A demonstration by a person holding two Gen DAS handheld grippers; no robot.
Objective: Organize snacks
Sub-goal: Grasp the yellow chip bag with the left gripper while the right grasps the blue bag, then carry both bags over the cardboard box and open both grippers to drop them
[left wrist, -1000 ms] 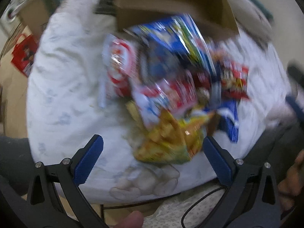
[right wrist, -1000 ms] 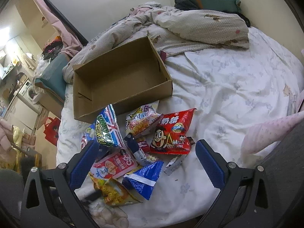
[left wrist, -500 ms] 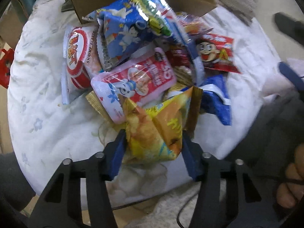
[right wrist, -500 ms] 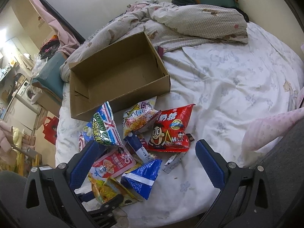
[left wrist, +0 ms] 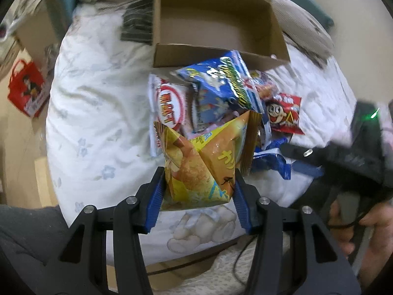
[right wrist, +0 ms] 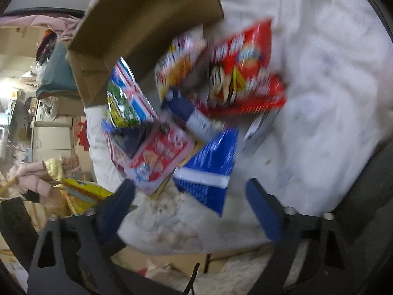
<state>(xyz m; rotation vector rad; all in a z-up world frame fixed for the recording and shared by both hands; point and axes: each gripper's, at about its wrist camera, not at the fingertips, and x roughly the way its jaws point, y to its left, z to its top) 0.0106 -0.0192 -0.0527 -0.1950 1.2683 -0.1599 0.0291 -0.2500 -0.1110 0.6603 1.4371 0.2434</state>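
Left wrist view: our left gripper (left wrist: 199, 191) pinches the yellow chip bag (left wrist: 206, 164), Japanese characters on its front, lifted just above the snack pile (left wrist: 221, 98), where a white pack (left wrist: 169, 108) reads "SHRIMP". Our right gripper (right wrist: 191, 201), tilted steeply downward, has just been narrowing, jaws wide around the blue bag (right wrist: 208, 172) without touching. The cardboard box (left wrist: 216, 24) sits beyond on the bed (left wrist: 98, 123).

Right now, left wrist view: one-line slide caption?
Left gripper clamps a yellow chip bag above the snack pile, empty cardboard box behind.
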